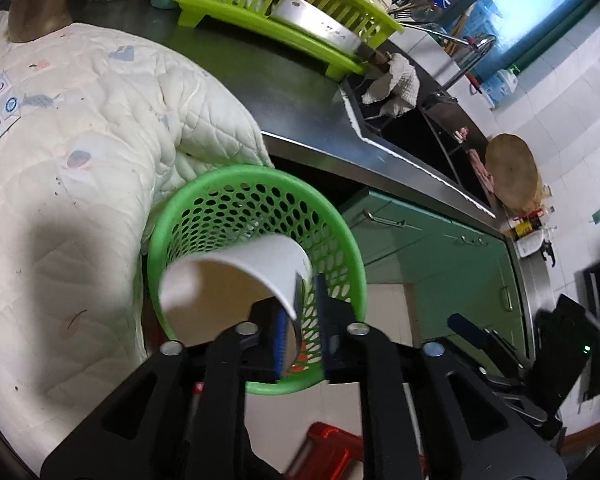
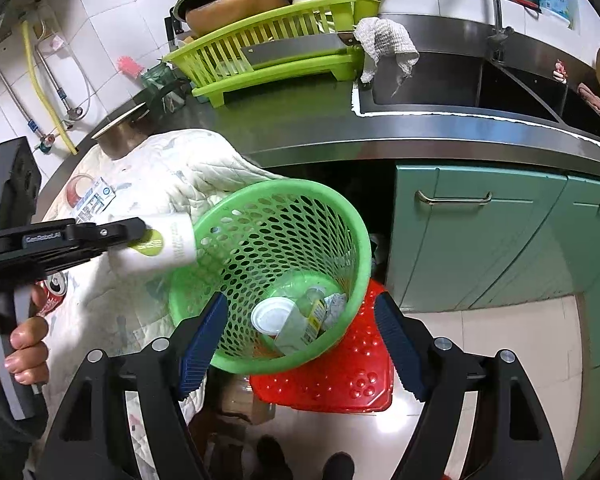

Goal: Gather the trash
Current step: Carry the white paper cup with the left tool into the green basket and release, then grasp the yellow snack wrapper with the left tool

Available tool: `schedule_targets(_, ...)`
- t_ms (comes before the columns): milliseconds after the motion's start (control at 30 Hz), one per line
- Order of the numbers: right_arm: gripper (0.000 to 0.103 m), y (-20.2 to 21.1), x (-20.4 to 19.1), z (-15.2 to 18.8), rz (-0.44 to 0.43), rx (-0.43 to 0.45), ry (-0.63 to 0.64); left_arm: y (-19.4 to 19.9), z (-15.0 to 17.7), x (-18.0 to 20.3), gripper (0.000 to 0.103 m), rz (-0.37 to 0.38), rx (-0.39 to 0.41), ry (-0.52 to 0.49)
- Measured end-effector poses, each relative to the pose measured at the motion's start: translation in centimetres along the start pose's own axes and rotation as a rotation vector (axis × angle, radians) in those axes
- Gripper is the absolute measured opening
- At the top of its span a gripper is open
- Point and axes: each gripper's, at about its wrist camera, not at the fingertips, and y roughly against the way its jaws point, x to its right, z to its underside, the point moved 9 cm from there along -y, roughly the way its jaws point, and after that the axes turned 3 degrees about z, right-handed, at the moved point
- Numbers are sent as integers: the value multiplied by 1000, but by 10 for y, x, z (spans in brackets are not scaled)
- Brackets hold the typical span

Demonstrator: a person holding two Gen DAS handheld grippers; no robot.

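We judged the step in hand to be the drop: the left gripper [image 1: 300, 320] had its blue pads pinched on the wall of a white paper cup [image 1: 236, 280], one pad inside the rim and one outside, and held the cup tipped on its side at the lower centre of the left wrist view, right over the mouth of the green basket [image 1: 324, 208]. In the right wrist view the same cup [image 2: 164, 244] sat at centre left, its mouth end just at the basket's near rim [image 2: 260, 188], not yet clearly inside. The right gripper [image 2: 300, 340] hung with its fingers spread wide and nothing between them, framing the basket from the bottom of the frame. Deep in the basket, right of centre, already lay a white lidded cup [image 2: 272, 316] and a crumpled clear bottle [image 2: 304, 320] with a yellow label too small for us to read. By our reckoning the next move called for easing the cup a little further over the opening and then letting the pads part, so that it fell in rather than catching on the rim. As for writing, the cup carried a green round mark and a line of grey print, both blurred; the left gripper's body bore a small white brand word we could not make out with confidence. A blue-and-white printed carton [image 2: 94, 200] lay on the quilted cloth [image 2: 160, 168] at left, its text illegible, and a red drink can [image 2: 54, 290] peeped out below the gripper, likely trash not yet gathered.
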Motion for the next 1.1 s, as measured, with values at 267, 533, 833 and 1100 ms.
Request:
schedule_targets(267,73,3,-8,-3,-22,12,9,9,1,-5,38,3,15,6)
schedule_targets(533,74,6,-32,-12,-54,24,58,44,1,-18,38,-18,67,22)
schedule_targets(833,74,-1,-78,-26,-122,21,139,115,-3,-58,38,-115,179,55)
schedule_targets(1100,74,-13,-136,-31,-193,5,221,190,-4,-130,38,-251,286,144)
